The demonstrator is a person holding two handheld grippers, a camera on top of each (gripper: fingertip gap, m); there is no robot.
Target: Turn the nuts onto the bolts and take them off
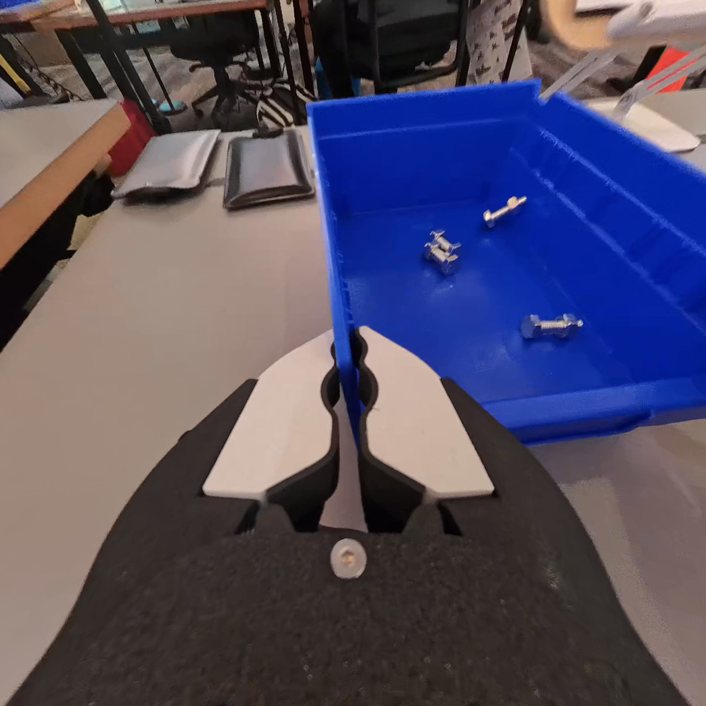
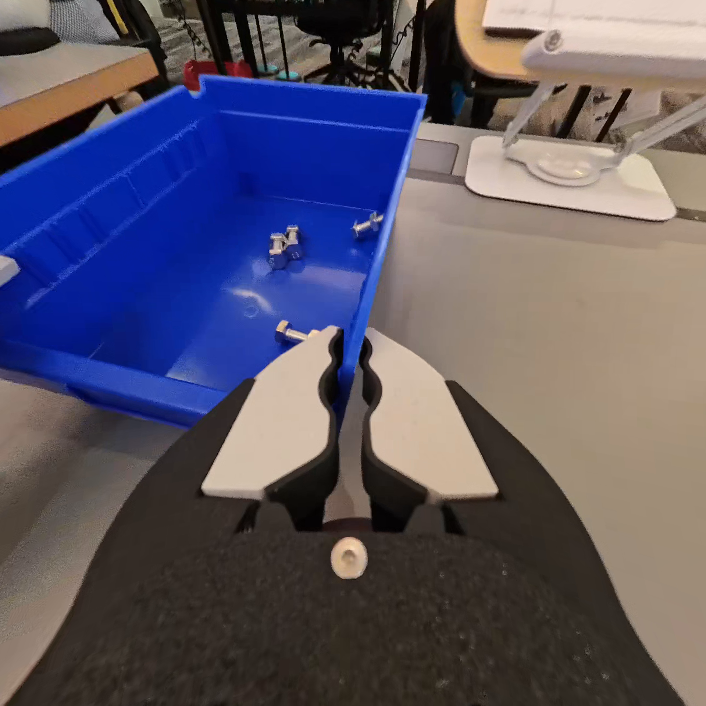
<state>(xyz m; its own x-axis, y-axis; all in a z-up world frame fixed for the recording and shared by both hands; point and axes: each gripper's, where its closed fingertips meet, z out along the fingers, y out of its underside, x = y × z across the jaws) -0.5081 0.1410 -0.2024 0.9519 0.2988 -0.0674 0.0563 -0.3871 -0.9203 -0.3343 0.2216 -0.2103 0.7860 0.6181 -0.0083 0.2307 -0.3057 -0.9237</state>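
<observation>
Inside blue bin (image 1: 439, 160): four nutted bolts (image 1: 552, 326).

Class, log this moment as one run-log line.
left tool: shut on blue bin wall | right tool: shut on opposite wall | bolts: loose inside bin, nuts on | bin: tilted

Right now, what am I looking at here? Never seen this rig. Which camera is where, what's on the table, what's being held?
No robot arm: a person holds one two-finger tool in each hand, each with a camera looking along its fingers. One picture is the left tool's view, the other the right's. The left tool is clamped on one side wall of the blue bin; the right tool is clamped on the opposite wall. The bin sits on a grey table and holds bolts with nuts on them, four as far as I can tell. Two flat pouches lie behind, and a white stand sits beside it.
</observation>
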